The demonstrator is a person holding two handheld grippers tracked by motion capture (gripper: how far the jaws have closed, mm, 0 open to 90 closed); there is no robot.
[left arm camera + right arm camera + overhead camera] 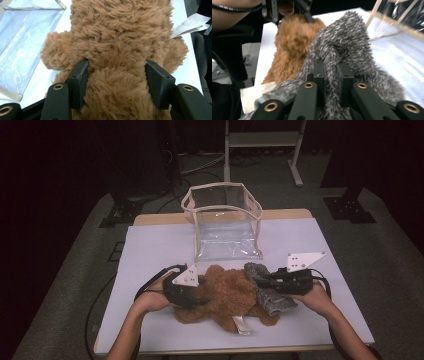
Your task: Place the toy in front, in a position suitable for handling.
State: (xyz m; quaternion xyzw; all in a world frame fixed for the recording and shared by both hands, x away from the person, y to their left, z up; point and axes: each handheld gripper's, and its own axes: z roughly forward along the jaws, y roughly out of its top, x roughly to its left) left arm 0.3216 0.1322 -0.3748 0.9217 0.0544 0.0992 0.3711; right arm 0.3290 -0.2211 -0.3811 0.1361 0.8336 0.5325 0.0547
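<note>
From above we see the whole counter (150, 245): a clear bag (226, 222) at upper centre, the brown teddy bear (227, 295) below it and a grey cloth (267, 292) at the bear's right. Our left gripper view adds a white tag (191, 23) at upper right. Our left gripper (116, 82) clamps the bear's body, jaws partly apart. Our right gripper (332, 75), nearly closed, pinches a fold of the grey cloth.

Table (150, 250); brown plush (225, 295), clear bag (225, 227), maybe grey cloth (272, 295).
</note>
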